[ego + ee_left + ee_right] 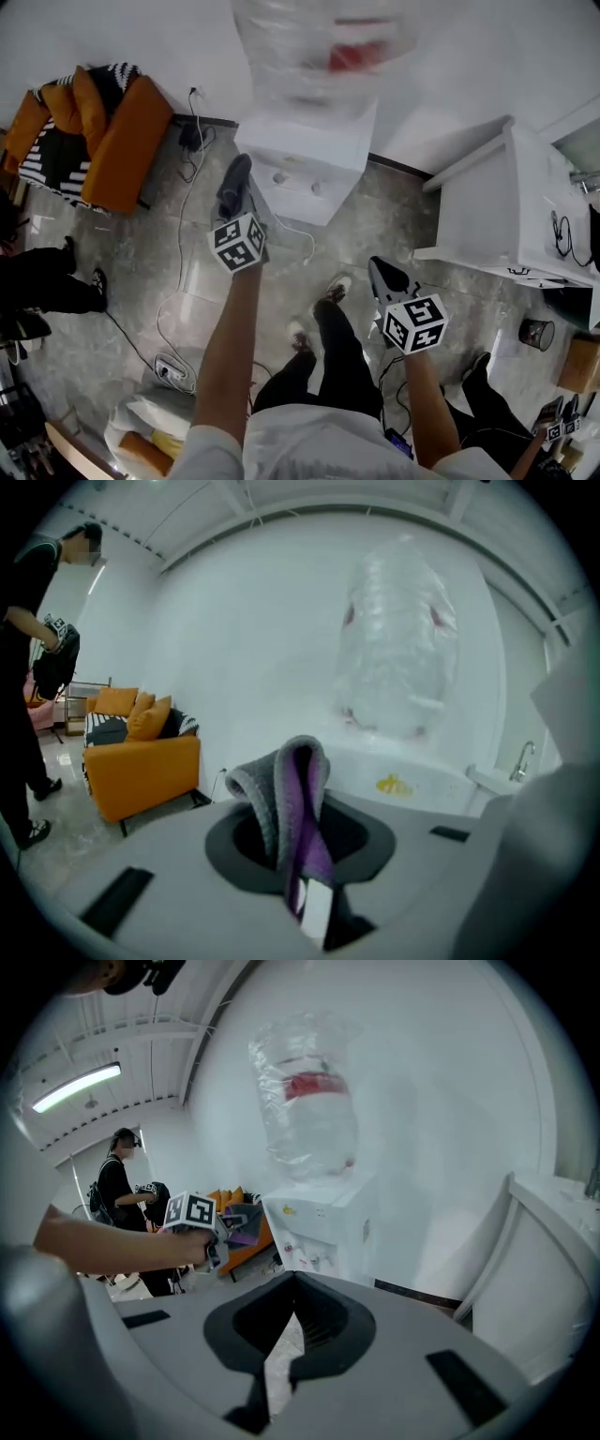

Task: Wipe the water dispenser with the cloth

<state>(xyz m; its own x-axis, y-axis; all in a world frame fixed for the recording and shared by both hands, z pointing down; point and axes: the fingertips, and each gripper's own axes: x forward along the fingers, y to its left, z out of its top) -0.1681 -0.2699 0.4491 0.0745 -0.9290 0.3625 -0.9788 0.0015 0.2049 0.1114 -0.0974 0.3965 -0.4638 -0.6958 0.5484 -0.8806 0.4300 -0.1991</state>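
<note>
**A:** What stands around the water dispenser (305,173)?

**B:** It's a boxy white unit against the white wall, with a clear plastic bottle (314,42) upended on top. To its left is an orange sofa (127,141) with a black-and-white striped throw (47,159). To its right is a white bench (525,202). Cables (173,300) trail over the glossy grey stone floor (394,220) to a power strip (171,371). Another person (23,667) in dark clothes stands beyond the sofa.

**A:** Anything in the way?

**B:** Nothing lies between the grippers and the dispenser's front, where two taps (278,177) sit in a recess.

**A:** And the cloth (292,808)?

**B:** It's pinched in the jaws of the left gripper (242,211) and folded into an upright loop. The outside is grey and nubbly, the inside purple, and there's a white tag (317,913) at the bottom. It's held near the dispenser's left front corner, and the right gripper view shows a gap between the two.

**A:** How's that arm?

**B:** The bare forearm is stretched forward, with the marker cube (236,242) tilted up towards the head camera.

**A:** The right gripper (387,278)?

**B:** It's held lower and further back, beside the person's own shoes (338,285), and it points towards the dispenser's right side. Its jaws are drawn together to a narrow slit with nothing in them, and a sliver of floor shows through.
</note>
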